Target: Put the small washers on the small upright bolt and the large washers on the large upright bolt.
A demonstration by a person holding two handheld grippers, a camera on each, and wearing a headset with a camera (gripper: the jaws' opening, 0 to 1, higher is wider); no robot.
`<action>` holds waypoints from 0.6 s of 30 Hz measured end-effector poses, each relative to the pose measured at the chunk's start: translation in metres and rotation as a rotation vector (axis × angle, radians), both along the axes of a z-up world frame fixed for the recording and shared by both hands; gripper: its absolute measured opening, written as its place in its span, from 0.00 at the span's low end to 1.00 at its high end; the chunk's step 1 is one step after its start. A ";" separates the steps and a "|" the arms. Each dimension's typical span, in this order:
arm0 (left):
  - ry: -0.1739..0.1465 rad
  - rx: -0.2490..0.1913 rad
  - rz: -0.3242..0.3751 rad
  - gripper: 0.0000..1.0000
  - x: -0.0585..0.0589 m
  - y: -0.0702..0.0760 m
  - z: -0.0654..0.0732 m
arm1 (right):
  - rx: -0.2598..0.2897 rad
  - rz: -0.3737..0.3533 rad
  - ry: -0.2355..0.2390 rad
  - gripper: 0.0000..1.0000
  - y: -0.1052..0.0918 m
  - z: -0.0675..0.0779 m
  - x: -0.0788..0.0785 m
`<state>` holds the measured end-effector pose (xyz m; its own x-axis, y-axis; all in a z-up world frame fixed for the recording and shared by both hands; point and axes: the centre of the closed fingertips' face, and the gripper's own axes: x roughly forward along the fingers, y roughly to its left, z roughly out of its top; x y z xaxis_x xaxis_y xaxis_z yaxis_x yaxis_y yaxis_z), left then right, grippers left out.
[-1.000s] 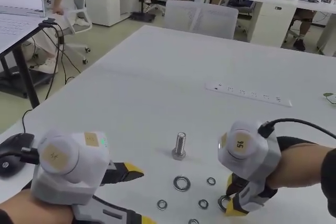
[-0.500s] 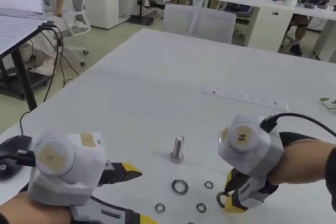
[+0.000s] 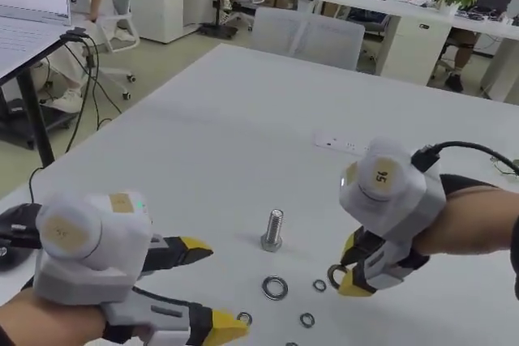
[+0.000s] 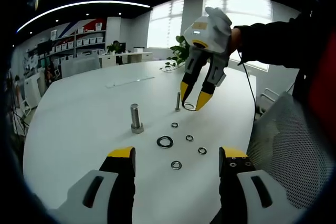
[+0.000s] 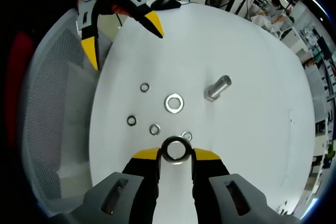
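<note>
My right gripper (image 3: 347, 275) hangs above the table, shut on a large washer (image 3: 333, 275) (image 5: 175, 140) held upright between its yellow tips. The large bolt (image 3: 273, 230) (image 5: 218, 88) stands to its left in the head view. In the left gripper view the right gripper (image 4: 195, 98) holds the washer (image 4: 190, 107) just beside a thin small bolt (image 4: 178, 100). A second large washer (image 3: 274, 287) (image 4: 165, 141) lies flat near several small washers (image 3: 319, 285) (image 4: 189, 138). My left gripper (image 3: 212, 285) (image 5: 124, 43) stands open and holds nothing.
A white power strip (image 3: 340, 145) lies farther back on the table. A black object (image 3: 10, 228) sits at the table's left edge. A grey chair (image 3: 308, 34) stands at the far side. Desks and people are beyond.
My right gripper has risen off the table with the large washer and come a little nearer the bolts. The left gripper has sunk slightly toward the lower left.
</note>
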<state>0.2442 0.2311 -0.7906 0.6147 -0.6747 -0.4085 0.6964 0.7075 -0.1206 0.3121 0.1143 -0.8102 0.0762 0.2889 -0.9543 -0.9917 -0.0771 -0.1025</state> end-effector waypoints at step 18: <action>-0.069 -0.022 0.069 0.63 0.007 0.008 0.015 | 0.021 0.062 -0.063 0.23 0.036 0.043 0.022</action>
<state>0.2514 0.2391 -0.7755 0.6860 -0.6382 -0.3493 0.6533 0.7517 -0.0904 0.3340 0.1502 -0.7671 0.1174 0.3145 -0.9420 -0.9766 -0.1355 -0.1670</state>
